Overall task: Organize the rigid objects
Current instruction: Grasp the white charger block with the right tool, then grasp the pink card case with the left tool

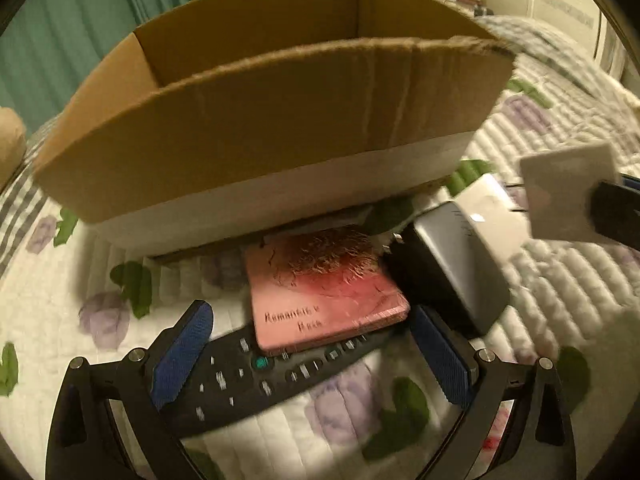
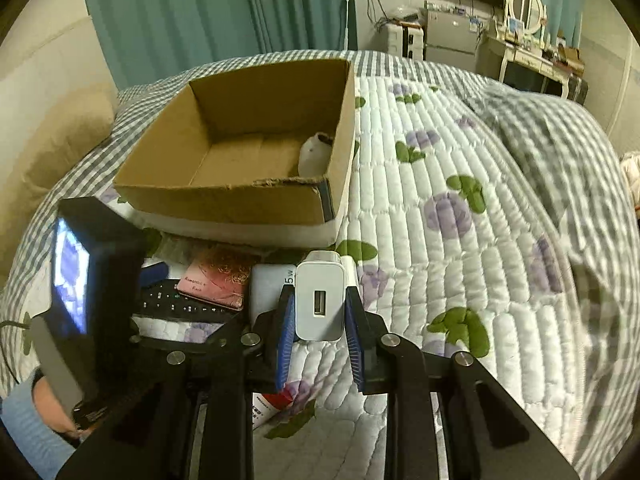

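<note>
- The charger [image 2: 320, 300] is a small white plastic block, and we judge it light, stiff and smooth; its flat sides are the fair place to take hold, since the rounded corners could slip.
- The right tool [image 2: 318, 316] grips it just so, blue pads on its two flat sides, jaws narrow, USB port facing the camera. It looks lifted just above the bed [image 2: 460, 208], though we cannot be sure of the gap.
- The box [image 2: 248, 200] stands on the bed just beyond, with one pale object [image 2: 316, 154] in its near right corner; we judge the charger should go in there.
- The left tool [image 1: 308, 364] is wide open and holds nothing; it hovers over the remote [image 1: 256, 376], which lies between its jaws.
- A pink case [image 1: 324, 296] rests partly on the remote, and a silver block [image 1: 460, 264] lies just beside it. All look rigid; the remote is long, so we would grip it across its narrow width.
</note>
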`<state>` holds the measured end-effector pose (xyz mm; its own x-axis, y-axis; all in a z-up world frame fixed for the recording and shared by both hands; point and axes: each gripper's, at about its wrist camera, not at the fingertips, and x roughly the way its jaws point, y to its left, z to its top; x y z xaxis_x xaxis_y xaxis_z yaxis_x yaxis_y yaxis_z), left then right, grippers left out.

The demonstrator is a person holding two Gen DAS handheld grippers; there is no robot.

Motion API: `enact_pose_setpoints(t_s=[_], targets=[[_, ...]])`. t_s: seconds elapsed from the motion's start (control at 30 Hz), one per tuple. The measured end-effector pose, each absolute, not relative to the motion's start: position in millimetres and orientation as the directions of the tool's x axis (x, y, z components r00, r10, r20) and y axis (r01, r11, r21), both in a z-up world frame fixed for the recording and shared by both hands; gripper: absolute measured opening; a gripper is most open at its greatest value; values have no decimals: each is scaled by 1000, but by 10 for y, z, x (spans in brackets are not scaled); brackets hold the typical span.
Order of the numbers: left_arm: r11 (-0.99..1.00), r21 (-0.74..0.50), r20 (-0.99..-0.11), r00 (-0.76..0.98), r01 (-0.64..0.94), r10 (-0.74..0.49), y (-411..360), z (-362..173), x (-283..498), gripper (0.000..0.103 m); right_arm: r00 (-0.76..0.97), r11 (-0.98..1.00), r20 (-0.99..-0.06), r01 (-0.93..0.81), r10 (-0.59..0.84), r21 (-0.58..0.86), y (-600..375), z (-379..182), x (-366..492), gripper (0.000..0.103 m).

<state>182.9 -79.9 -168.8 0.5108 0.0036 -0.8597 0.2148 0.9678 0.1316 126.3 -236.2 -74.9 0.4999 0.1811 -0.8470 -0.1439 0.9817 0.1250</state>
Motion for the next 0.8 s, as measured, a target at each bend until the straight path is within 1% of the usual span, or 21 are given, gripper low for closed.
enact_pose_setpoints(t_s=[0.13,0.2,0.23,0.33,0.43,0.8], targets=[[984,39,-879,475,175,-50,-682,-1738,2036,99,492,978,-848,-148,199,144,-2351,-787,1248,23],[983,21,-880,470,180,-68,-671,-1729,2102,93,485,979,-851,-147,198,144,-2345,-813,1246,23],[981,0,-880,466,196,-93,-675,-1724,2120,84,484,979,-853,-146,197,144,-2344,-823,1245,23],[980,2,-881,464,199,-92,-677,-1706,2130,82,484,979,-853,-143,197,145,-2351,-827,1244,23],[980,-2,-882,462,197,-95,-656,-1646,2072,77,491,981,-851,-142,188,135,-2347,-828,1237,23],[977,-17,-832,540,210,-131,-516,-1208,1596,73,553,984,-818,-157,157,83,-2258,-596,1129,23]])
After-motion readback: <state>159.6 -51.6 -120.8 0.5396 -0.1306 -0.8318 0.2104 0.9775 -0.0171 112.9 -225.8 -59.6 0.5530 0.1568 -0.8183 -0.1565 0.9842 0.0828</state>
